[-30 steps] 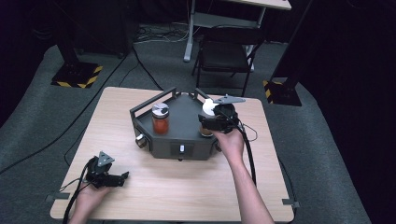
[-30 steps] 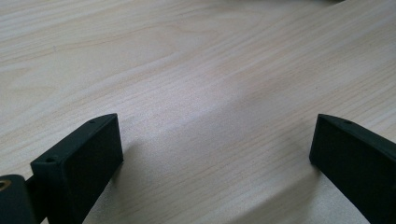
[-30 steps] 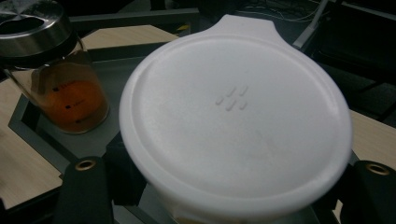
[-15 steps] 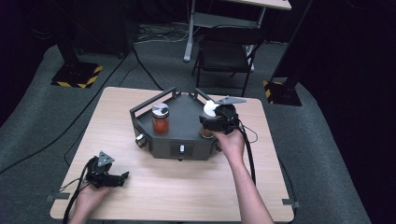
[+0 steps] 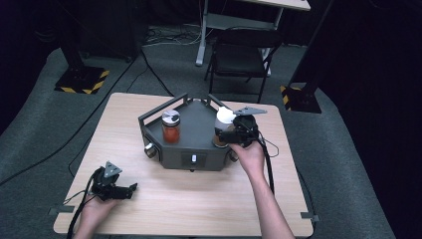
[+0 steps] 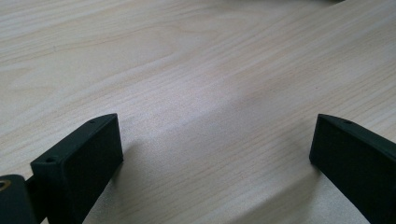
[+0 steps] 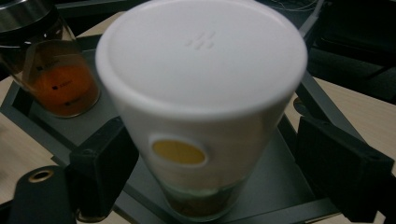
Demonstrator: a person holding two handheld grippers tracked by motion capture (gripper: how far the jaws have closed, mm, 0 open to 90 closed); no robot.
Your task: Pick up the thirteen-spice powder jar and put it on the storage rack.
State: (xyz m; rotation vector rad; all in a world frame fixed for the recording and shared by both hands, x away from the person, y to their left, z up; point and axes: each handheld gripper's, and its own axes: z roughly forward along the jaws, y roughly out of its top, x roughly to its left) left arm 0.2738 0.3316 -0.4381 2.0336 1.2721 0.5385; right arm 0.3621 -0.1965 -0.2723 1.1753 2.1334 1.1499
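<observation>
The right gripper (image 5: 230, 130) is staying put at the white-capped jar (image 5: 224, 119) on the right side of the grey tray (image 5: 199, 124), nothing shifting over the last second, so a grasp seems pending. Its own view is showing the jaws spread either side of the jar, possibly just touching, with the orange jar (image 7: 51, 70) standing behind. Well in front of the tray, the left gripper (image 5: 117, 188) is resting wide open and empty on the counter (image 6: 196, 70).

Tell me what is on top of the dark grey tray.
Two jars stand on the dark grey tray: a metal-lidded jar with orange contents, and a white-capped jar between the open jaws of the right gripper. The white cap hides most of its contents.
</observation>
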